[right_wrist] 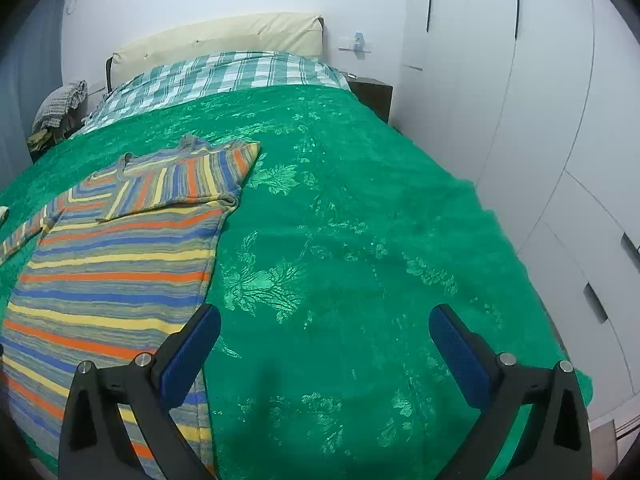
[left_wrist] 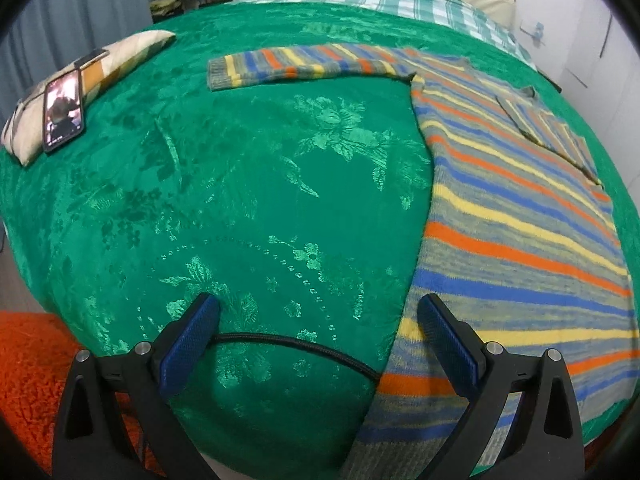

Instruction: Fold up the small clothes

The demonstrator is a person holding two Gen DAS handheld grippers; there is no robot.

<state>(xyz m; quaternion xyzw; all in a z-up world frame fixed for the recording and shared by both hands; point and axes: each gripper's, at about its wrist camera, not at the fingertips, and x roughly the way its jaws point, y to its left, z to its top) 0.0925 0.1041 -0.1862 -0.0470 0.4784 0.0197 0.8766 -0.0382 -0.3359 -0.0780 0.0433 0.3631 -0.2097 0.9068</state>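
Sweater (left_wrist: pixel 520 208) runs 6-to-12, unfolded sleeve (left_wrist: pixel 296 66) at 11 of left gripper (left_wrist: pixel 318 320); both grippers wide open, empty.

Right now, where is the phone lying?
In the left wrist view, the phone lies at the far left on a patterned cushion atop the green bedspread, well left of the striped sweater.
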